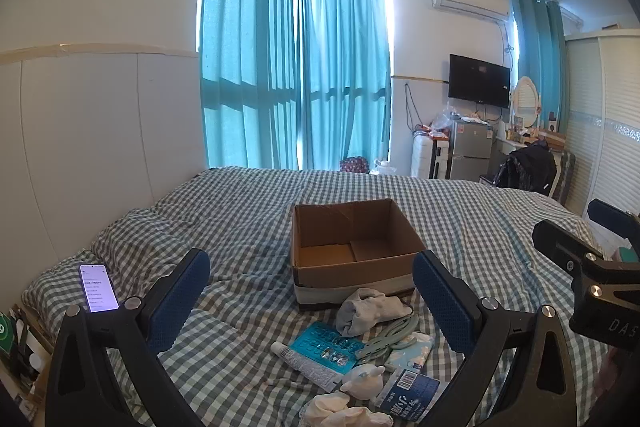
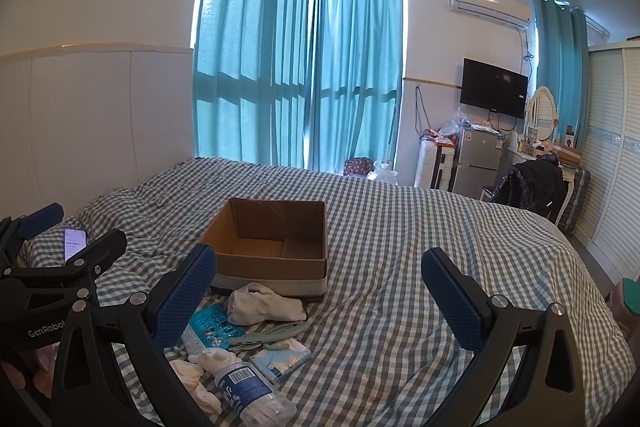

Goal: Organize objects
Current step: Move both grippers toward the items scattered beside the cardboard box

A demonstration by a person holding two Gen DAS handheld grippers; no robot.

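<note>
An open cardboard box [image 1: 352,251] [image 2: 272,247] stands on the checked bed, with nothing showing inside it. In front of it lies a pile: a grey sock [image 1: 372,309] [image 2: 264,305], a teal blister pack [image 1: 326,347] [image 2: 212,327], a white tube [image 1: 302,365], a pale green hanger [image 1: 386,341] [image 2: 268,335], a tissue pack [image 1: 412,351] [image 2: 280,361], a white figurine [image 1: 364,379] [image 2: 214,357], a water bottle [image 1: 412,397] [image 2: 248,393] and white cloth [image 1: 344,411] [image 2: 196,383]. My left gripper [image 1: 312,297] is open above the pile. My right gripper [image 2: 320,291] is open, right of the pile.
A lit phone [image 1: 98,287] [image 2: 75,242] rests on the pillow at the left. The checked bed [image 2: 420,235] stretches to the right. Teal curtains, a fridge [image 2: 478,163], a TV and a wardrobe [image 2: 612,163] stand beyond it.
</note>
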